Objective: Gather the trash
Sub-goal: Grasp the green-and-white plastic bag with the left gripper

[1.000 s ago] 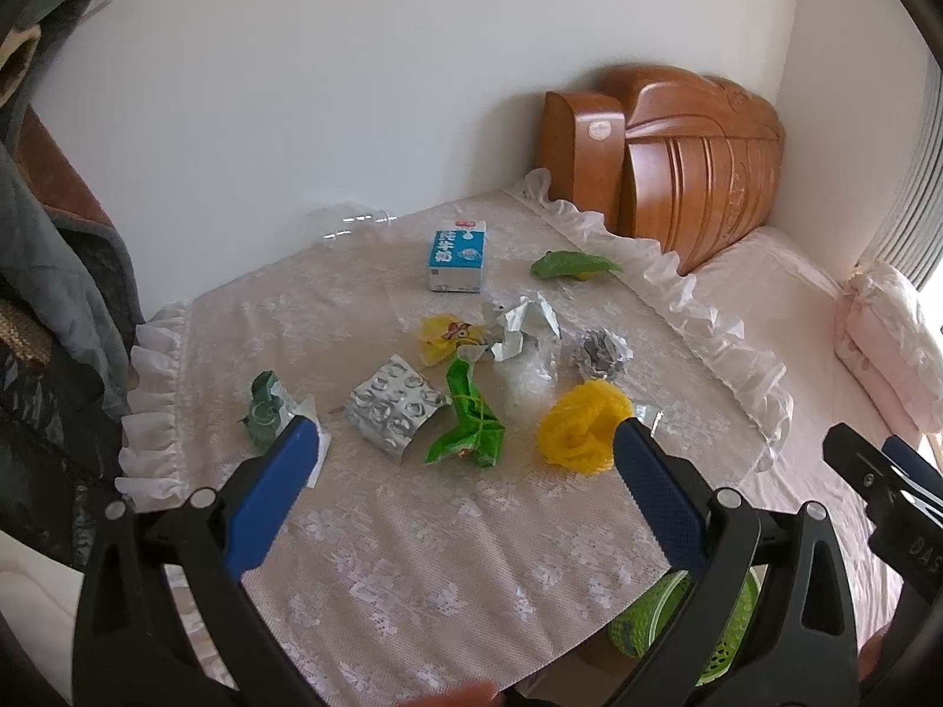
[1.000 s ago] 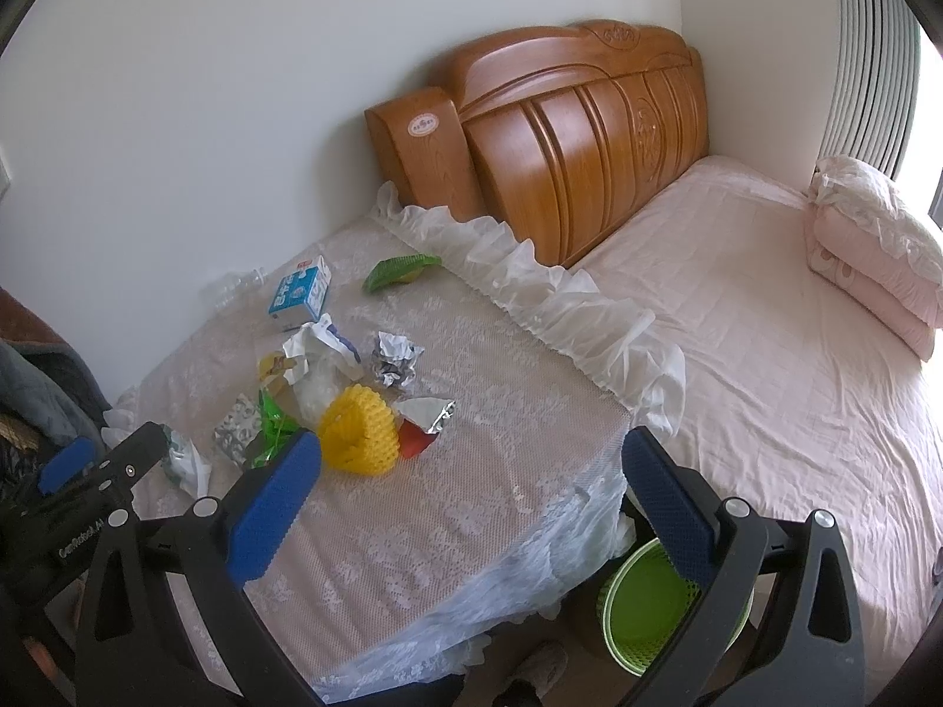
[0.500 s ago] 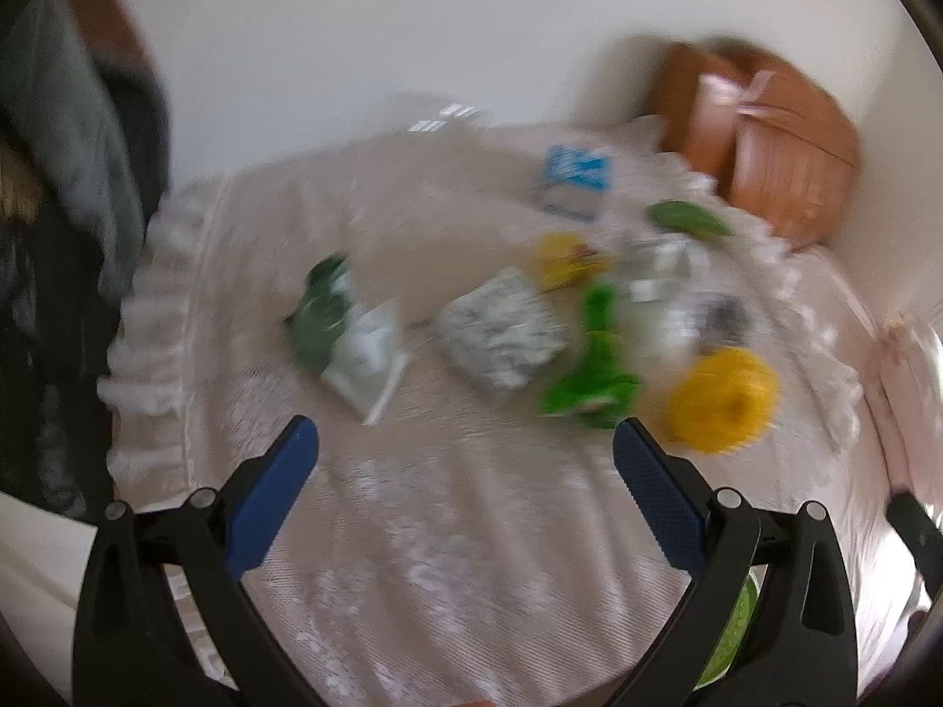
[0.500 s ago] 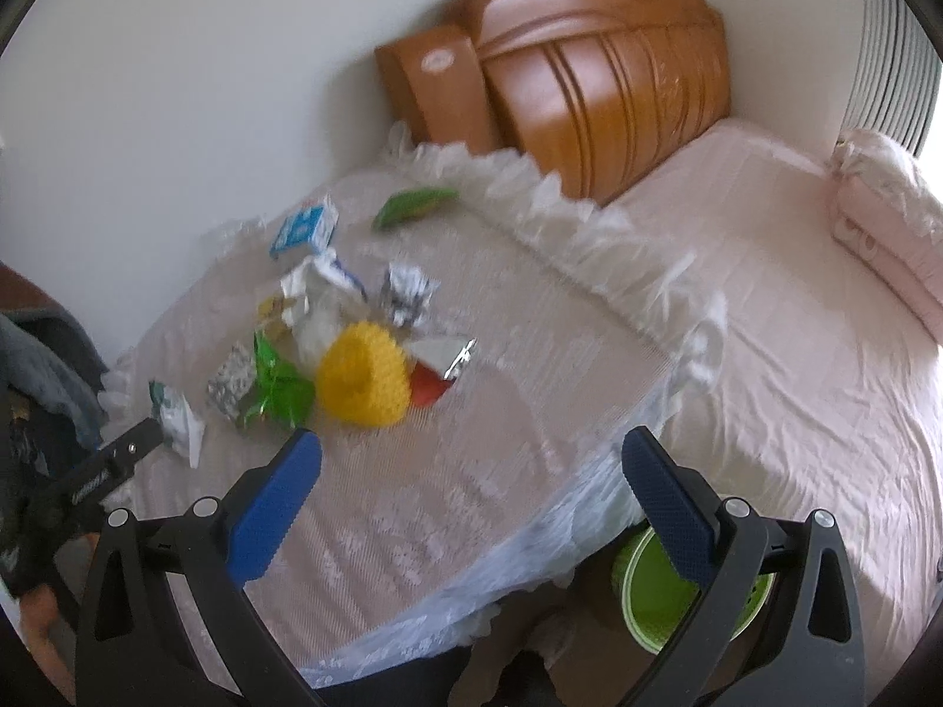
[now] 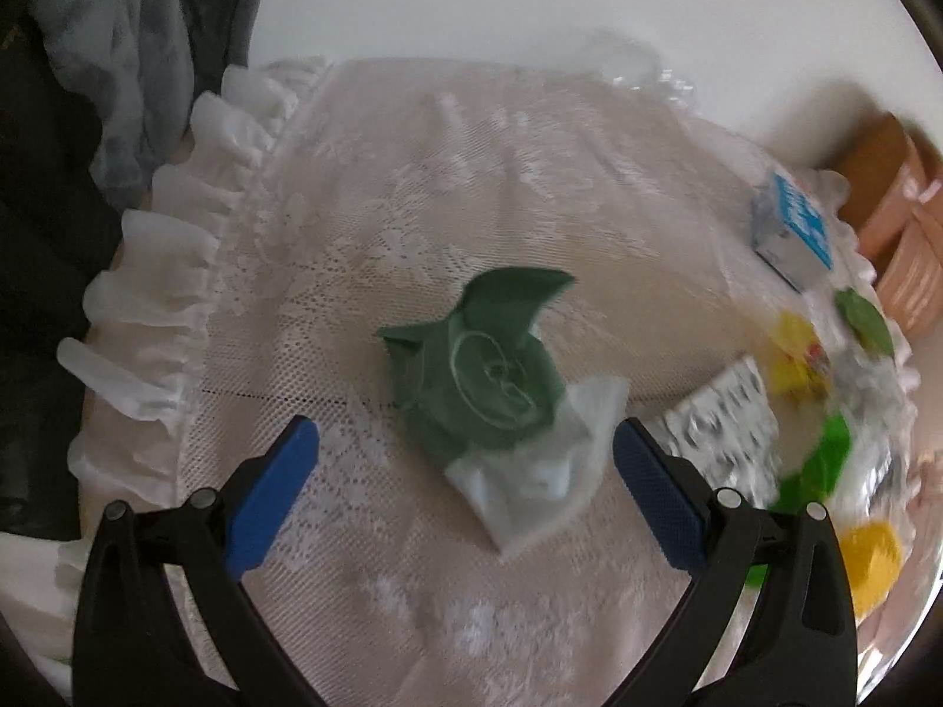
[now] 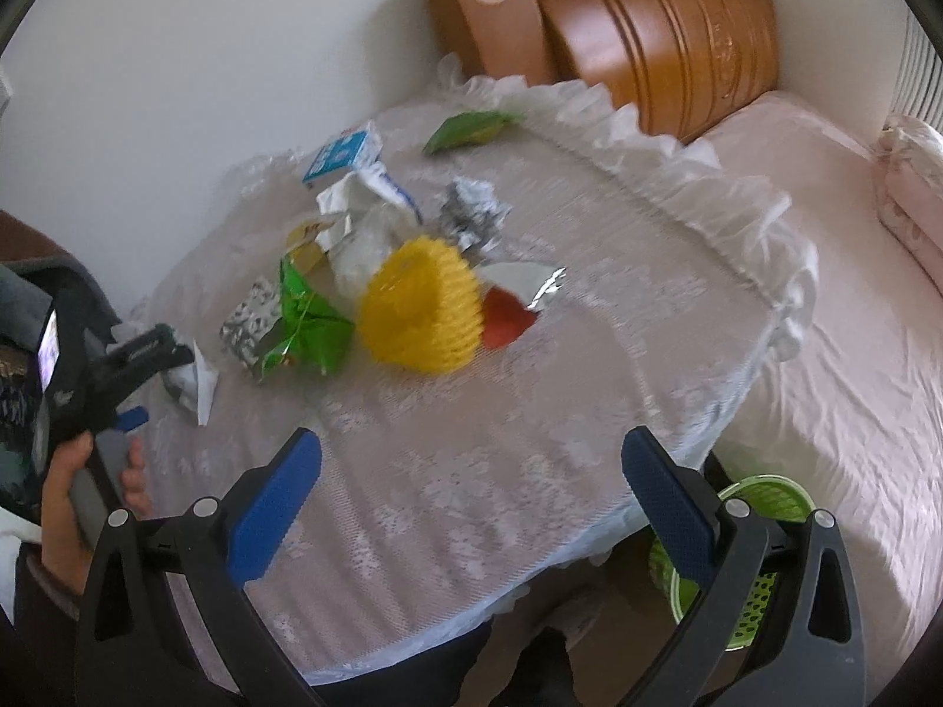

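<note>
Trash lies scattered on a lace-covered table [image 6: 530, 412]. My left gripper [image 5: 465, 448] is open, its jaws on either side of a green and white crumpled wrapper [image 5: 495, 377], close over it. It also shows at the left of the right wrist view [image 6: 147, 353]. My right gripper [image 6: 471, 459] is open and empty above the table's front edge. Ahead of it lie a yellow foam net [image 6: 418, 306], a red scrap [image 6: 501, 318], foil pieces [image 6: 471, 212], a bright green wrapper [image 6: 306, 318], a blister pack [image 6: 250, 318], a blue milk carton [image 6: 342, 156] and a green leaf-like packet [image 6: 465, 129].
A green basket [image 6: 748, 548] stands on the floor under the table's front right edge. A bed [image 6: 825, 294] with a wooden headboard [image 6: 648, 29] is to the right. Dark clothes [image 5: 88, 88] hang at the left. A wall is behind the table.
My left gripper has swung left and down toward the green and white wrapper, which now lies between its jaws. My right gripper has moved closer over the table.
</note>
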